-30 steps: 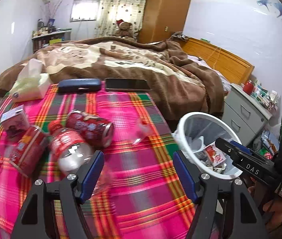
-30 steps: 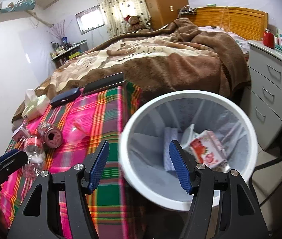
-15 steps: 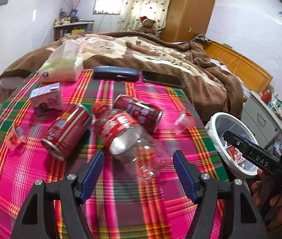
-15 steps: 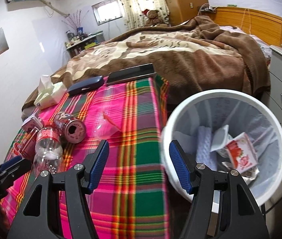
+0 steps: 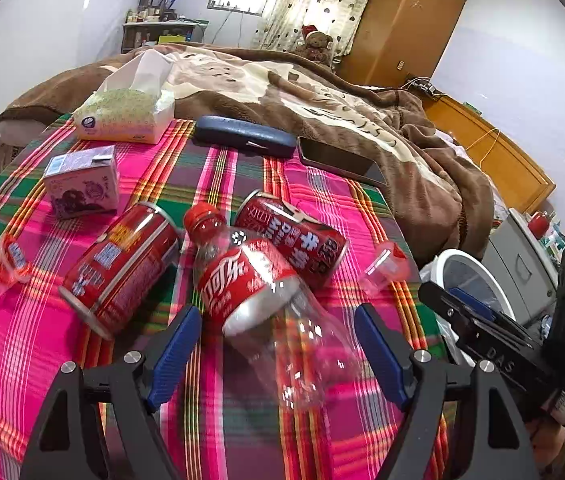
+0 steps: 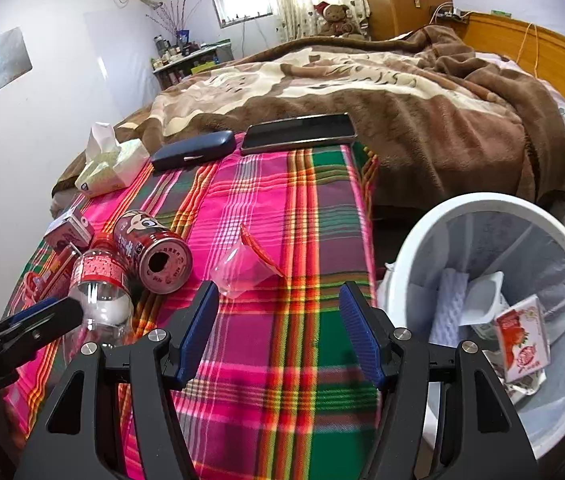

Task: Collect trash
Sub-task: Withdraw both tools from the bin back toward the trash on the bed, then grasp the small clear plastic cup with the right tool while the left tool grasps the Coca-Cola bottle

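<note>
**Bedside clear-up partly done — bottle lined up for the left tongs**

Plaid cloth [image 5: 242, 432] in pink, green and red covers the table at the foot of a bed heaped with a brown blanket [image 6: 362, 80]. Some rubbish already sits in the white bin [image 6: 494, 204] off the table's edge: a strawberry carton [image 6: 522, 336], a pale cup and crumpled wrappers. Most of it, by my judgement, is still to go — a clear plastic bottle [image 5: 258, 292] with a red label, two red cans [image 5: 118, 268] lying on their sides, a small purple carton [image 5: 82, 186], a clear jelly cup [image 6: 248, 268] and a wrapper at the cloth's far left. The tissue pack [image 5: 126, 114], glasses case [image 5: 246, 136] and phone [image 5: 338, 160] at twelve o'clock look like keepers, not trash.

In the left wrist view, the left gripper [image 5: 278, 352] has its blue pads spread wide, holding nothing. The bottle lies just ahead, slanting from its red cap at eleven o'clock down to its base, which reaches in between the pads without visibly touching either. I judge it the likely next pick.

The right gripper [image 6: 280, 332] is likewise spread and empty, low over bare cloth. The jelly cup lies near its left pad at eleven o'clock; the bin stands at three o'clock, just beside the table.
</note>
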`<action>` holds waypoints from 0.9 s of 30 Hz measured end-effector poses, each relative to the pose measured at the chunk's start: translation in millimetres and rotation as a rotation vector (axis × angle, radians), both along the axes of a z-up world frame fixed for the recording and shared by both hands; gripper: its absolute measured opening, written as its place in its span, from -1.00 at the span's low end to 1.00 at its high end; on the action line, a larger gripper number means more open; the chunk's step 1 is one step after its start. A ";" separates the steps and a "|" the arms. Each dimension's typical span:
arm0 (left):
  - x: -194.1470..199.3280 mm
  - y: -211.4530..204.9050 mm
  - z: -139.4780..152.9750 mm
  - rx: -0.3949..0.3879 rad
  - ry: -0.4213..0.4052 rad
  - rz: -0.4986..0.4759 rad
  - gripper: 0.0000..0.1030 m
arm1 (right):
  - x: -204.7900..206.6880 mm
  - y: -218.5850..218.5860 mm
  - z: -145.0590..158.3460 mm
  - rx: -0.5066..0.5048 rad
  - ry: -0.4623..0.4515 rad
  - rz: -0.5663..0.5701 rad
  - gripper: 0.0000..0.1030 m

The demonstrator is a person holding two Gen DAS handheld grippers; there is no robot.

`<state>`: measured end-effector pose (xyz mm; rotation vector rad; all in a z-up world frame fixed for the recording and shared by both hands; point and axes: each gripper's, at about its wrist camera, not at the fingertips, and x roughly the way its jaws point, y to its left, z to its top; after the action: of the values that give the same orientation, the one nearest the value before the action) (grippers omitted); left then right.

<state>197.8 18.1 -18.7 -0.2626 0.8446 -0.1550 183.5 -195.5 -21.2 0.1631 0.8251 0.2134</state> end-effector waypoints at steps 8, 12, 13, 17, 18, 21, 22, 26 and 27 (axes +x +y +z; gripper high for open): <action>22.6 2.7 -17.8 -0.018 0.051 0.001 0.54 | 12.3 6.9 -5.8 -0.017 0.032 0.016 0.24; 26.8 7.4 -20.7 -0.015 0.050 -0.005 0.54 | 22.3 9.1 -8.9 -0.002 0.061 0.012 0.24; 27.7 9.7 -21.8 -0.011 0.055 -0.003 0.54 | 24.1 8.9 -9.8 0.008 0.071 0.008 0.24; 29.1 18.8 -25.4 0.033 0.076 -0.008 0.54 | 29.4 9.8 -12.4 0.062 0.104 -0.012 0.24; 29.4 21.9 -26.2 0.042 0.080 -0.008 0.54 | 29.9 10.0 -12.8 0.076 0.109 -0.021 0.24; 31.0 33.4 -28.6 0.049 0.085 0.003 0.54 | 32.8 10.5 -15.1 0.119 0.134 -0.044 0.24; 31.8 37.7 -29.6 0.048 0.084 0.005 0.54 | 34.3 10.7 -16.2 0.133 0.141 -0.052 0.24; 32.9 48.8 -32.2 0.038 0.092 0.002 0.54 | 38.1 10.8 -20.2 0.192 0.163 -0.102 0.24; 33.5 50.1 -32.4 0.036 0.094 -0.001 0.54 | 39.6 12.6 -20.7 0.189 0.168 -0.109 0.24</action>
<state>231.2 68.2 -51.1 -0.2374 0.9402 -0.1287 223.1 -183.0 -41.9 0.4068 0.9598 0.1765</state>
